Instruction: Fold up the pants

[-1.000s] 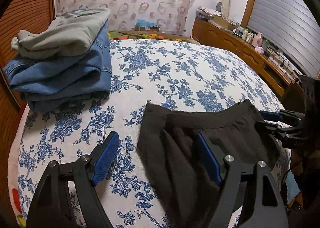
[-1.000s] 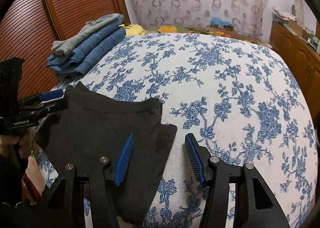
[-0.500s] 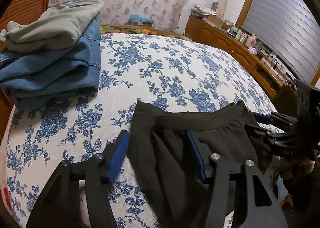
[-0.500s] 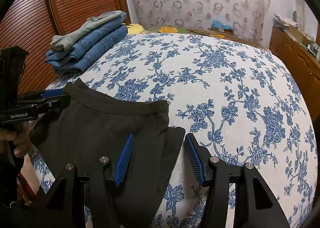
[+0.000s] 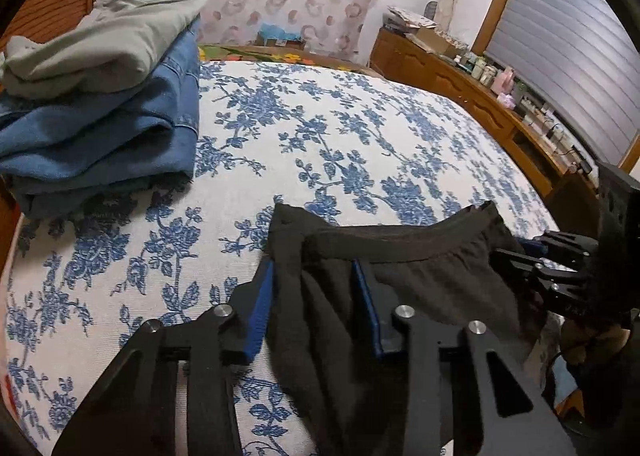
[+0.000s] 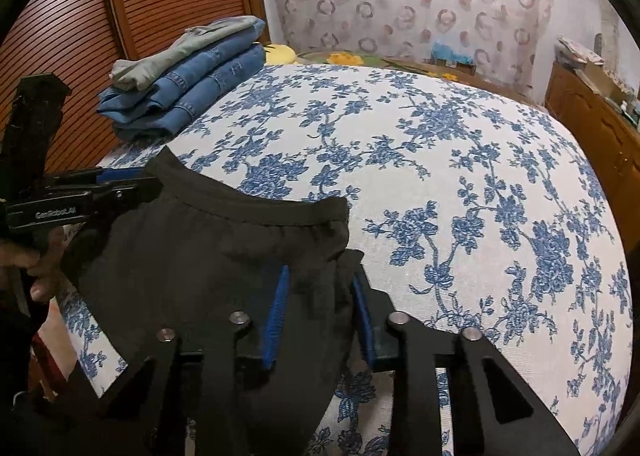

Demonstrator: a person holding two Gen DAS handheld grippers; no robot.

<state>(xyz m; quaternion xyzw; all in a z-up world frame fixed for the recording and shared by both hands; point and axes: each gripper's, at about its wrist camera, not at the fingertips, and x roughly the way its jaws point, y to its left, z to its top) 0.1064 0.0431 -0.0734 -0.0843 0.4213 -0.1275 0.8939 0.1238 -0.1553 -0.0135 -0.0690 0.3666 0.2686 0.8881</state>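
Black pants (image 5: 400, 268) lie at the near edge of the bed with the waistband facing away; they also show in the right wrist view (image 6: 200, 252). My left gripper (image 5: 314, 288) has its blue pads either side of the pants' left corner, narrowed onto the fabric. My right gripper (image 6: 322, 292) has its pads either side of the right corner, narrowed likewise. Each gripper shows in the other's view, my right gripper (image 5: 532, 256) and my left gripper (image 6: 132, 186), at the waistband ends.
A stack of folded blue jeans (image 5: 100, 144) topped by grey-green pants (image 5: 100, 52) sits at the bed's far left, also in the right wrist view (image 6: 188, 84). The floral bedspread (image 6: 440, 176) stretches beyond. A wooden dresser (image 5: 480, 96) runs along the right.
Both grippers have moved forward onto the waistband corners and their jaws have narrowed from wide open to closing on the black fabric.
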